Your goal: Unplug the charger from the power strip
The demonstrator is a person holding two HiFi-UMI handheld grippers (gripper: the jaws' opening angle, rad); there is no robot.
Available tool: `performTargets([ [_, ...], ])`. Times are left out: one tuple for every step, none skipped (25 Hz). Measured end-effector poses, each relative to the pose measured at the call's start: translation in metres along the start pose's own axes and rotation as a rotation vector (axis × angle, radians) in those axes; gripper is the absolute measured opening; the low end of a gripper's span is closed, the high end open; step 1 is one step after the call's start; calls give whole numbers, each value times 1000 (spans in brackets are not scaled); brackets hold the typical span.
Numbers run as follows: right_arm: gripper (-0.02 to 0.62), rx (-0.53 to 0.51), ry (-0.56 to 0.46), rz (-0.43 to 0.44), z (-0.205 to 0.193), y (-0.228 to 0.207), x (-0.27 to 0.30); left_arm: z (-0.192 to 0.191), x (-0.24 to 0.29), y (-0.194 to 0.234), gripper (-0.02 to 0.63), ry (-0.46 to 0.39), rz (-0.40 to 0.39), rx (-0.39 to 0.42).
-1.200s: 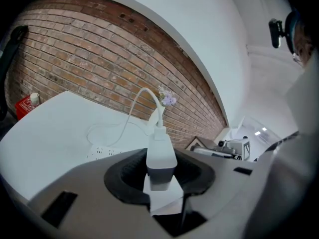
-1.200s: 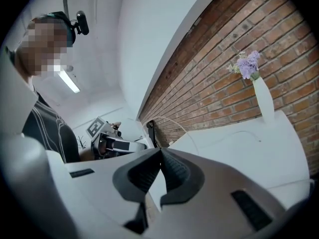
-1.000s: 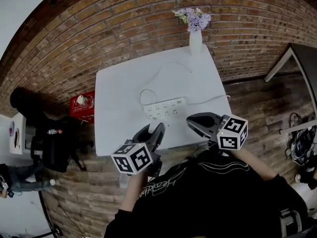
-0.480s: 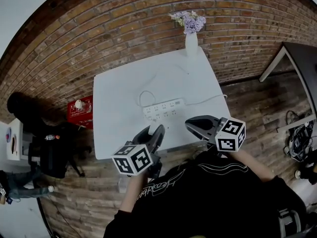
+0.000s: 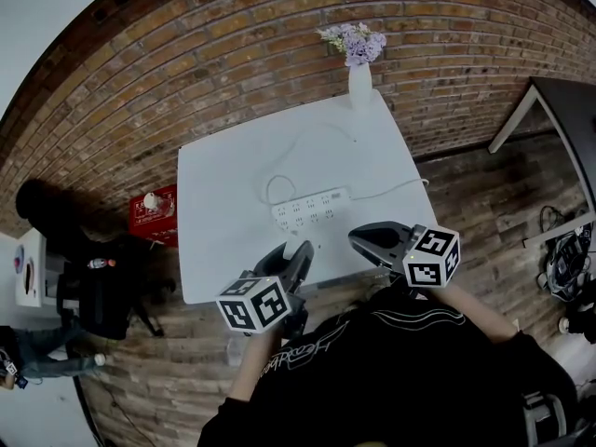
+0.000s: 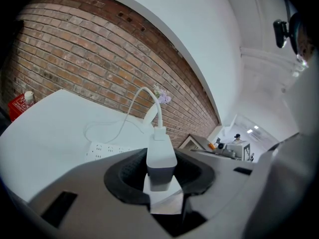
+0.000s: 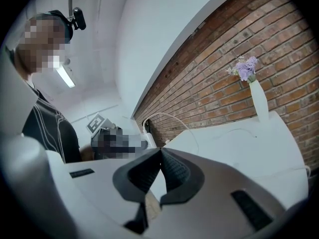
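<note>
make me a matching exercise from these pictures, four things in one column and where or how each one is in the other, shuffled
Things:
1 charger
2 power strip
3 vase
4 right gripper

States:
A lying flat on the white table
B jaws together, nothing between them
C clamped in the left gripper
D upright at the table's far edge, by the brick wall

Pairs: 1-C, 2-A, 3-D, 4-B

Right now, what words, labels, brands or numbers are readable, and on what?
Nothing is readable.
black shirt: cursive chest print, too blurred to read.
red box: print, if any, too small to read.
marker cubes: square patterns only, no letters.
power strip, charger: no print visible.
</note>
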State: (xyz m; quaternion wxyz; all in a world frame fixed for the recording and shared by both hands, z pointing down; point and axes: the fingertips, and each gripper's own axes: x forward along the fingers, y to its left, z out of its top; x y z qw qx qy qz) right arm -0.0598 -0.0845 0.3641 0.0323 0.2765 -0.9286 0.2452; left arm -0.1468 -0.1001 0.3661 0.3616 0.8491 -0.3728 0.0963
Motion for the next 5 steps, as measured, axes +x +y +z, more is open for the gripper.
performTargets([
  [-3, 0, 2, -1, -1, 0, 0, -1, 1, 0, 135, 2, -2, -2],
  [-3, 0, 3, -2, -1, -1, 0, -1, 1, 0, 135, 4, -3, -4],
  [-3, 0, 4, -3, -2, -1, 0, -1, 2, 0, 135, 5, -4, -6],
  [-3, 0, 6, -4, -2, -2, 0, -2, 3, 1, 135, 7, -4, -7],
  [-3, 0, 7, -6, -3, -2, 0, -2, 3, 1, 135, 8, -4, -8],
])
